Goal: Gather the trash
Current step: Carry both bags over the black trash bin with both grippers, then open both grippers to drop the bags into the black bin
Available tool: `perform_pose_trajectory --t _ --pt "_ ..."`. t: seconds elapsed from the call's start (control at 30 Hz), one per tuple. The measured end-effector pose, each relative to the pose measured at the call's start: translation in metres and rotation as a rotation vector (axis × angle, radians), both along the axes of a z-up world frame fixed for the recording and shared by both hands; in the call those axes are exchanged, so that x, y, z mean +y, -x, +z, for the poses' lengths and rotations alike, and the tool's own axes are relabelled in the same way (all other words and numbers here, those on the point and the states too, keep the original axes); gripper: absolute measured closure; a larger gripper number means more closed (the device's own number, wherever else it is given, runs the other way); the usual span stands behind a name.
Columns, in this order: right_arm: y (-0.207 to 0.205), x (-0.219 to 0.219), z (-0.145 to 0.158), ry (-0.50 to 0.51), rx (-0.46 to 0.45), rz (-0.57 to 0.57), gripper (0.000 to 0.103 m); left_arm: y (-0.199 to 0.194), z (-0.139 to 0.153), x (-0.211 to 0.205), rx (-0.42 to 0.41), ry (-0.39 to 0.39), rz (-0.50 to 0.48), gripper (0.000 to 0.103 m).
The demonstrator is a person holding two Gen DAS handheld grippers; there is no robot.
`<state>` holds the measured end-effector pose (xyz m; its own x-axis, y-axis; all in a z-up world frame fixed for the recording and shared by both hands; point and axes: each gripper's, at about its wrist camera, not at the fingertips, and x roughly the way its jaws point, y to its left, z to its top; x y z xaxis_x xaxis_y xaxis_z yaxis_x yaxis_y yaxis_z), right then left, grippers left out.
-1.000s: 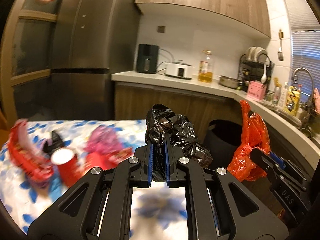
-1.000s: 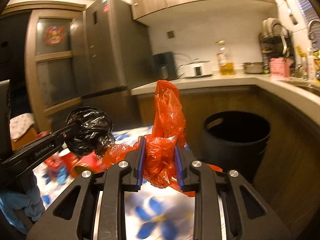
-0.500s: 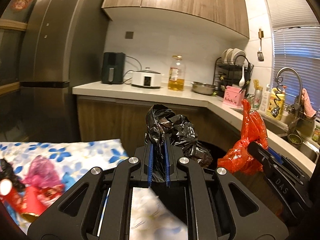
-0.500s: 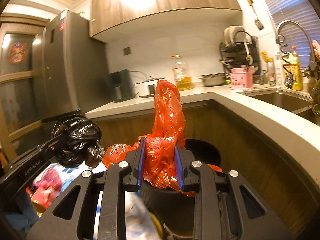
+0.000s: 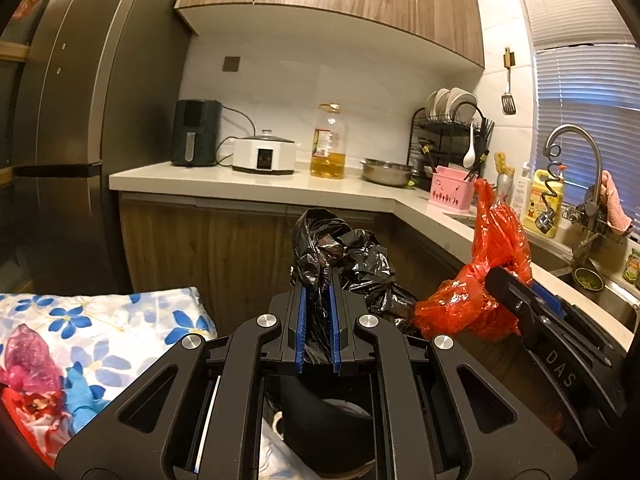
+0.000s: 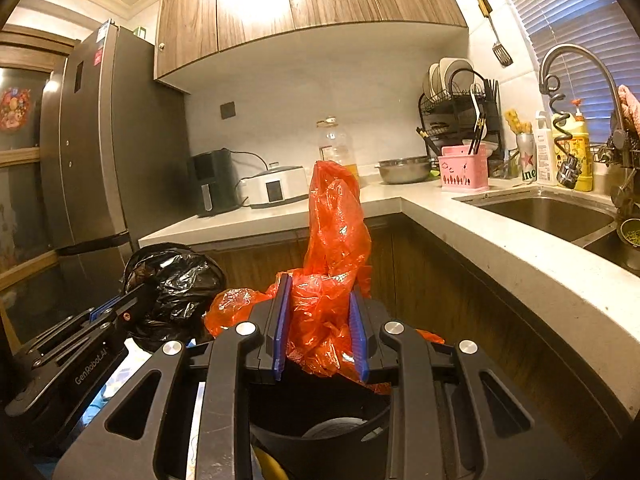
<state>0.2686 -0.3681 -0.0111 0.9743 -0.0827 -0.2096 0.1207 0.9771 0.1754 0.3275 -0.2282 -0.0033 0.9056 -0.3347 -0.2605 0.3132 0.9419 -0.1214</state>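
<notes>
My left gripper (image 5: 318, 322) is shut on a crumpled black plastic bag (image 5: 348, 256), held above the black trash bin (image 5: 320, 428). The left gripper (image 6: 120, 308) and the black bag (image 6: 176, 280) also show at the left of the right wrist view. My right gripper (image 6: 320, 332) is shut on a red plastic bag (image 6: 332, 240) and holds it over the trash bin (image 6: 320, 440) below. The red bag (image 5: 480, 280) and the right gripper (image 5: 516, 300) show at the right of the left wrist view.
A table with a blue-flowered cloth (image 5: 100, 320) at the left carries pink, red and blue trash (image 5: 28, 364). A kitchen counter (image 6: 500, 248) wraps around the back and right, with a sink (image 6: 552, 212), dish rack and appliances. A fridge (image 5: 88, 120) stands at the left.
Both grippers have swung right, away from the table, and now hold their bags over the black trash bin. Both grips are unchanged.
</notes>
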Motion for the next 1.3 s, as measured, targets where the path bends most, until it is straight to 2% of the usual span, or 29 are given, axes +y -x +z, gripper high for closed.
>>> perform_pose_trajectory --t 0.6,0.73,0.83,0.9,1.0,1.1,1.23,1.3 --pt "-0.031 -0.013 -0.008 -0.008 0.026 0.016 0.074 -0.040 -0.023 -0.023 0.059 0.001 -0.060 0.093" --pt "-0.036 -0.016 -0.011 -0.014 0.038 0.019 0.071 -0.041 -0.027 -0.028 0.057 -0.018 -0.074 0.089" --pt "-0.041 -0.019 -0.013 -0.028 0.046 0.027 0.071 -0.043 -0.029 -0.031 0.064 -0.017 -0.090 0.081" --pt "-0.045 -0.022 -0.014 -0.037 0.051 0.028 0.071 -0.043 -0.031 -0.031 0.063 -0.011 -0.099 0.065" --pt "-0.048 -0.027 -0.016 -0.059 0.060 0.031 0.064 -0.044 -0.033 -0.029 0.063 0.005 -0.112 0.046" --pt "-0.049 -0.030 -0.017 -0.066 0.065 0.029 0.057 -0.045 -0.035 -0.021 0.068 0.023 -0.089 0.035" --pt "-0.048 -0.031 -0.017 -0.063 0.066 0.023 0.056 -0.045 -0.037 -0.004 0.087 0.041 -0.030 0.028" --pt "-0.045 -0.030 -0.017 -0.065 0.066 0.019 0.051 -0.041 -0.037 0.006 0.089 0.048 0.001 0.022"
